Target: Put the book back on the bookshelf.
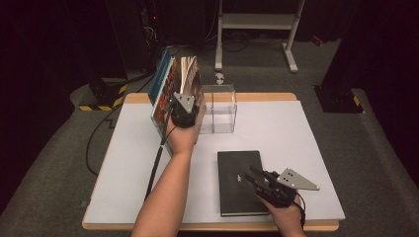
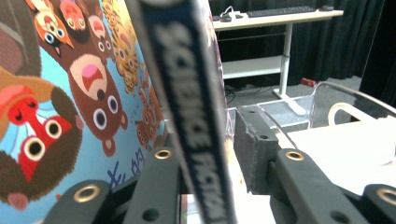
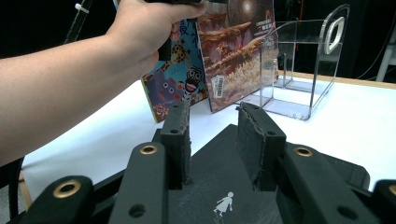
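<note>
Our left gripper (image 1: 184, 109) is up against the standing books, its jaws loosened: in the left gripper view the dark-blue science-fiction book (image 2: 189, 107) stands between them, with a clear gap to the right pad, so the grip on it is released. That book stands upright just left of the clear acrylic book holder (image 1: 220, 109), leaning with the cartoon-animal picture book (image 1: 159, 96) that stands on its far side from the holder. From the right gripper view the science-fiction book's cover (image 3: 236, 51) sits directly beside the holder (image 3: 303, 60), the picture book (image 3: 180, 74) beyond it.

Our right gripper (image 1: 259, 181) rests nearer us than the holder, over the black book (image 1: 239, 181) lying flat on the white table (image 1: 306, 138). Its jaws stand apart above the cover (image 3: 219, 186), gripping nothing.
</note>
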